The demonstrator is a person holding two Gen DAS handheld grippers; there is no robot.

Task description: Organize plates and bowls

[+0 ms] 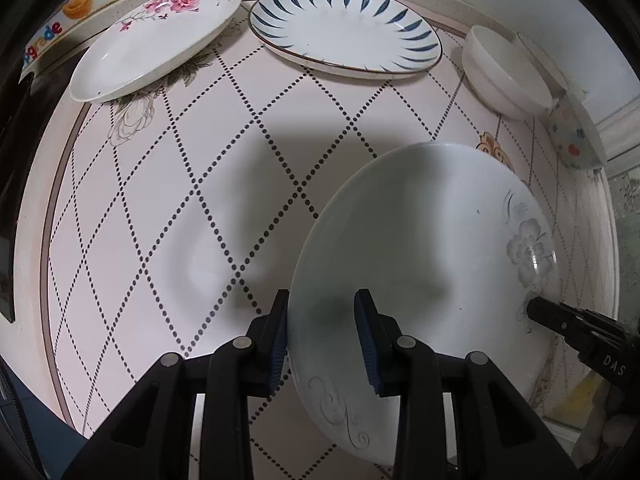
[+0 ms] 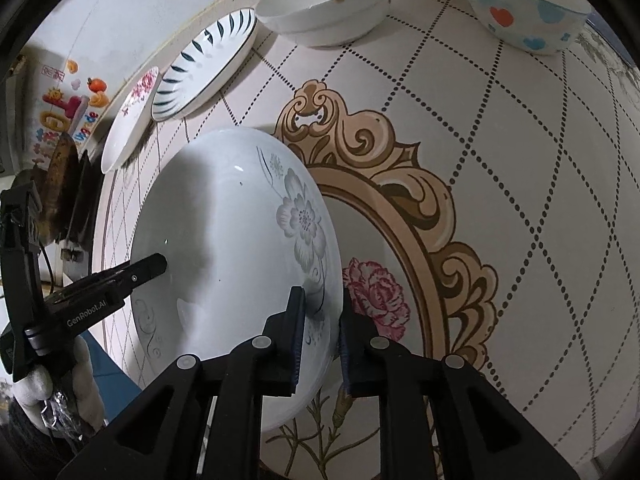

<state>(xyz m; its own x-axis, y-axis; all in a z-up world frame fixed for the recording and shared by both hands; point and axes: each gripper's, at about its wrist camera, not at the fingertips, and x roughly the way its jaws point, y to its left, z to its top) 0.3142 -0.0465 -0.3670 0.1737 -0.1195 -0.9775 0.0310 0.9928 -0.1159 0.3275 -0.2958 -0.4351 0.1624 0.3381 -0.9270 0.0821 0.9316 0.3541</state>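
A pale plate with grey flowers [image 1: 420,264] is held above the table between both grippers; it also shows in the right wrist view [image 2: 224,260]. My left gripper [image 1: 322,336] straddles its left rim, with a gap showing at the right pad. My right gripper [image 2: 322,336] grips its opposite rim. At the back lie a pink-rose plate [image 1: 156,44], a blue-leaf plate [image 1: 344,28], stacked white bowls [image 1: 508,72] and a dotted bowl [image 1: 576,136].
The round table [image 1: 168,208] has a pink diamond-dot cloth with a gold frame print [image 2: 420,200]. A wall runs behind the plates. A sticker-covered surface [image 2: 68,108] stands at the left. The right gripper's finger [image 1: 576,332] shows in the left wrist view.
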